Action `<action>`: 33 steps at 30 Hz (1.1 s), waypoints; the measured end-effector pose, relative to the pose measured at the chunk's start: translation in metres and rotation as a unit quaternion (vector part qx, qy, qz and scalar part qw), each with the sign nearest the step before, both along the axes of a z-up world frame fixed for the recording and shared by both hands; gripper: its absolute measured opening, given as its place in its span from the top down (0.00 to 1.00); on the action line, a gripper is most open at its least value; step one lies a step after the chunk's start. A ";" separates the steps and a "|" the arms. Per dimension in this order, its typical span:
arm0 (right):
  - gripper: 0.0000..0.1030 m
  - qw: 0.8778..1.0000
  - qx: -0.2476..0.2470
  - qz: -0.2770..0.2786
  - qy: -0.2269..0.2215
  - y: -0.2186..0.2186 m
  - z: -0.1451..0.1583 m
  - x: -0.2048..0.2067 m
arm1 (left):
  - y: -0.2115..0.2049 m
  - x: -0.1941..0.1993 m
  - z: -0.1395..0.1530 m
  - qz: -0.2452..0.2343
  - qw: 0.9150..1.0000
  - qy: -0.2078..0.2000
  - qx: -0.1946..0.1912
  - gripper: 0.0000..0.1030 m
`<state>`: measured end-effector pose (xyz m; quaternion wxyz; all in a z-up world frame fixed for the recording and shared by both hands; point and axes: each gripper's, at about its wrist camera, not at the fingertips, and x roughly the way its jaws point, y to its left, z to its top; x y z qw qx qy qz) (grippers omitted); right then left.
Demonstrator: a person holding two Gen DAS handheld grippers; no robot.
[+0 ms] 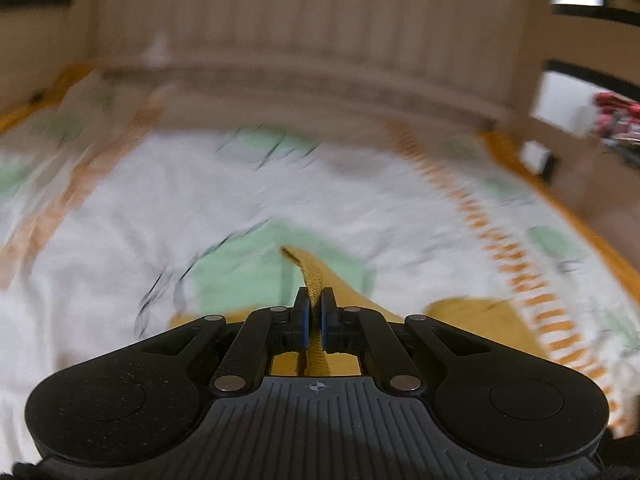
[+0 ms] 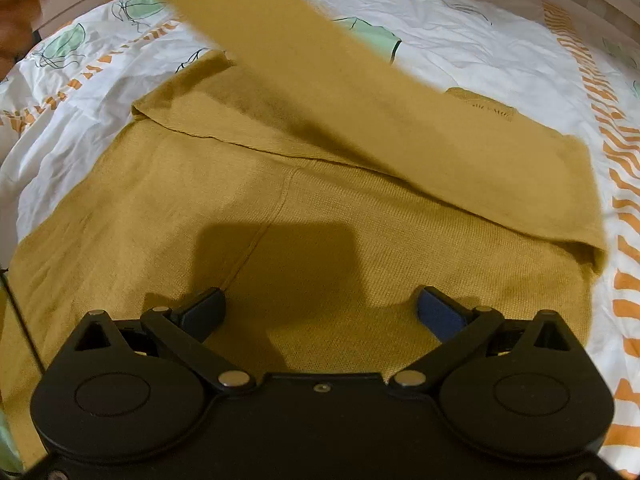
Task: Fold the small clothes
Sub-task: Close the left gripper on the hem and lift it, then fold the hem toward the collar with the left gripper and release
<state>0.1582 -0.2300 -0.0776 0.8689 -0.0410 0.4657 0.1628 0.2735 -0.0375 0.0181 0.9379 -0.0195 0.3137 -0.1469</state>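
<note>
One soft, limp mustard knit garment point(image 2: 320, 200): your left tool point(image 1: 315, 312) pinches its edge, your right tool point(image 2: 320, 312) gapes empty above it.

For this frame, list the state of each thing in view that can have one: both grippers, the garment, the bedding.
Left gripper: shut, pinching an edge of the garment.
Right gripper: open, holding nothing, above the garment.
Mustard knit garment: mostly spread flat on the bedsheet, one long strip lifted off it and blurred, far part folded over.
Printed bedsheet: spread out, wrinkled, garment lying on it.
</note>
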 end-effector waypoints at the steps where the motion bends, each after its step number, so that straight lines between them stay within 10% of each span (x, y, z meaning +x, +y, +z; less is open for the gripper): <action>1: 0.01 1.000 0.000 0.000 0.000 0.000 0.000 0.000 | 0.006 0.007 -0.010 0.014 1.000 0.016 0.005 0.96; 33: 0.00 1.000 -0.009 0.000 0.000 0.001 -0.005 0.003 | 0.049 0.029 -0.101 0.084 0.989 0.102 0.065 0.90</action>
